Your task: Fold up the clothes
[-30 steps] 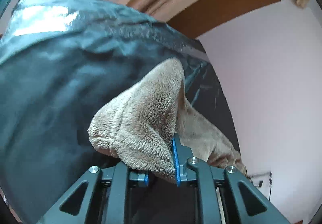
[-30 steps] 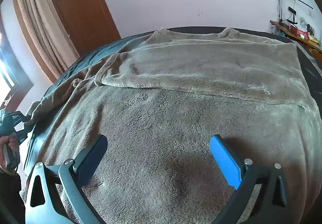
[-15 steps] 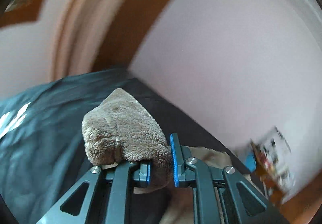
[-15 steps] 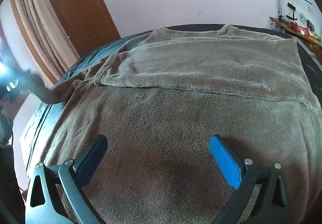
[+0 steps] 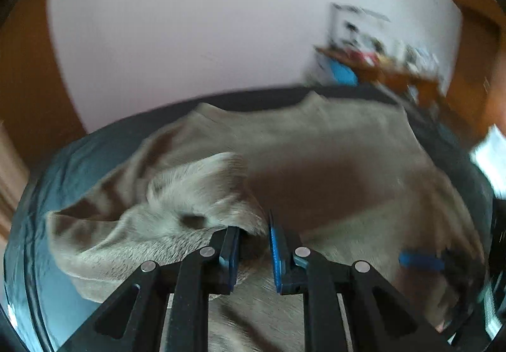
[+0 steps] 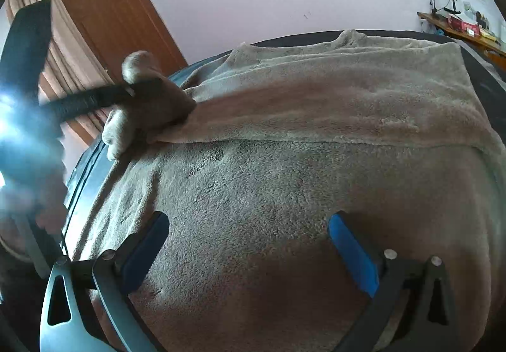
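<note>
A beige fleece garment (image 6: 316,178) lies spread over a dark bed cover (image 6: 85,168), with one fold line across its middle. My left gripper (image 5: 251,244) is shut on the sleeve (image 5: 196,187) and holds it lifted above the garment's left edge. The right wrist view shows that gripper (image 6: 132,89) coming in from the left with the sleeve end (image 6: 148,105) bunched at its tips. My right gripper (image 6: 246,222) is open wide, low over the near part of the garment, with only fabric beneath it. Motion blurs the left wrist view.
A brown door (image 6: 110,10) and a curtain (image 6: 63,67) stand past the bed's left side. A cluttered wooden shelf (image 6: 458,23) runs along the far right wall. A person's hand (image 6: 47,209) shows blurred at the left edge, and the dark bed cover (image 5: 79,162) rims the garment.
My left gripper has carried the sleeve from beside the bed up and inward over the garment, turning to face across the bed. The right gripper has stayed in place, open.
</note>
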Demonstrator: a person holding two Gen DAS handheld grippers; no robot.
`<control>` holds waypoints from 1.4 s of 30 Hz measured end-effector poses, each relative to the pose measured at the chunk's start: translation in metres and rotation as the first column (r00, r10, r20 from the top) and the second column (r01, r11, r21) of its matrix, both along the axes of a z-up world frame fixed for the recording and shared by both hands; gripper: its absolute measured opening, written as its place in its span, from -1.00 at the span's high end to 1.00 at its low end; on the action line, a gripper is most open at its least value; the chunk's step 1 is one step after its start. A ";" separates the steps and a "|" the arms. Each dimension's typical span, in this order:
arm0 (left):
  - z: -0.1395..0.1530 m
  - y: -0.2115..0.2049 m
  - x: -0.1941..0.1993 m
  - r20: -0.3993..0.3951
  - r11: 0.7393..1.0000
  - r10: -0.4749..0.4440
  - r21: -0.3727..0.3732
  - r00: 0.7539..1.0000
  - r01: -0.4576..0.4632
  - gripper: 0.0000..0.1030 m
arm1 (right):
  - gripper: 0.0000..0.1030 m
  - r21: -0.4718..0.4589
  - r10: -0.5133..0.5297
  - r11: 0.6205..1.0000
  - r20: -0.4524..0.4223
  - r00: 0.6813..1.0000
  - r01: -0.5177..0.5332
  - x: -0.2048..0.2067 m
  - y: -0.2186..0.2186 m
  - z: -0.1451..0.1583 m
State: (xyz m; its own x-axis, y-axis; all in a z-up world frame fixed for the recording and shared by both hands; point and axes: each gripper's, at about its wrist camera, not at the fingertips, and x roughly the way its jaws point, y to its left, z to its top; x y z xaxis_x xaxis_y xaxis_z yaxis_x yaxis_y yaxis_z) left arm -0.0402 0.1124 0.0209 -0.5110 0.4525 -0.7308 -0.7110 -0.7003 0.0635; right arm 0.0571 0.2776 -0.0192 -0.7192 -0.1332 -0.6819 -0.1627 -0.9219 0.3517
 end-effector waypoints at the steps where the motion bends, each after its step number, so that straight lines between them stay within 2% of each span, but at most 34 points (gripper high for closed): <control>1: -0.005 0.005 0.011 -0.019 0.999 -0.034 -0.031 0.999 0.034 0.61 | -0.98 -0.003 -0.003 1.000 -0.004 1.000 0.003 0.001 0.001 0.000; 3: -0.014 0.013 0.030 -0.064 0.991 -0.093 -0.098 0.994 0.087 0.56 | -0.98 -0.019 -0.037 0.999 -0.040 0.999 0.036 0.007 0.007 0.004; 6: -0.025 0.016 0.047 -0.106 0.986 -0.142 -0.102 0.984 0.132 0.56 | -0.98 -0.044 -0.089 0.995 -0.093 0.992 0.085 0.016 0.016 0.010; 11: -0.018 0.007 0.046 -0.064 0.980 -0.172 0.085 0.983 0.177 0.55 | -0.98 -0.094 -0.182 0.981 -0.147 0.972 0.170 0.029 0.035 0.015; 13: -0.009 -0.006 0.041 -0.033 0.968 -0.181 0.169 0.983 0.184 0.55 | -0.98 -0.116 -0.179 0.980 -0.137 0.974 0.164 0.027 0.037 0.013; 15: 0.001 -0.023 0.037 0.000 0.945 -0.192 0.270 0.981 0.185 0.55 | -0.98 -0.111 -0.167 0.982 -0.140 0.976 0.152 0.026 0.033 0.013; 18: 0.008 -0.050 0.019 0.057 0.906 -0.146 0.410 0.988 0.110 0.55 | -0.98 -0.074 -0.135 0.990 -0.173 0.976 0.124 0.028 0.025 0.018; 21: 0.006 -0.078 -0.006 0.145 0.874 0.015 0.479 0.989 -0.084 0.55 | -0.98 -0.047 -0.107 0.994 -0.187 0.976 0.100 0.028 0.021 0.020; 23: 0.000 -0.099 -0.023 0.212 0.839 0.150 0.490 0.966 -0.238 0.55 | -0.98 -0.051 -0.113 0.993 -0.182 0.977 0.106 0.028 0.021 0.019; 26: -0.014 -0.129 -0.044 0.320 0.776 0.322 0.449 0.891 -0.442 0.55 | -0.98 -0.048 -0.126 0.992 -0.130 0.983 0.121 0.026 0.022 0.020; 28: -0.022 -0.146 -0.054 0.392 0.728 0.381 0.431 0.837 -0.533 0.55 | -0.98 -0.035 -0.075 0.997 -0.049 0.996 0.074 0.017 0.017 0.026; 30: -0.024 -0.160 -0.057 0.449 0.679 0.390 0.449 0.804 -0.581 0.55 | -0.98 -0.062 0.004 0.998 0.007 1.000 -0.003 0.005 0.012 0.036; 32: -0.022 -0.170 -0.055 0.456 0.648 0.410 0.464 0.790 -0.604 0.55 | -0.98 -0.089 0.062 0.994 0.029 0.998 -0.059 -0.012 0.010 0.049; 35: -0.018 -0.178 -0.051 0.431 0.611 0.475 0.466 0.767 -0.640 0.55 | -0.95 -0.046 0.092 0.995 0.035 0.995 -0.090 -0.044 0.010 0.063; 37: -0.021 -0.183 -0.053 0.449 0.593 0.483 0.463 0.751 -0.659 0.55 | -0.82 -0.041 0.118 0.992 0.044 0.992 -0.117 -0.069 0.013 0.064; 39: -0.024 -0.189 -0.055 0.473 0.577 0.485 0.459 0.736 -0.676 0.55 | -0.49 -0.058 0.127 0.991 0.059 0.990 -0.123 -0.093 0.017 0.058; 42: -0.029 -0.193 -0.058 0.509 0.557 0.479 0.454 0.715 -0.696 0.55 | -0.40 -0.109 0.144 0.985 0.097 0.985 -0.133 -0.119 0.018 0.040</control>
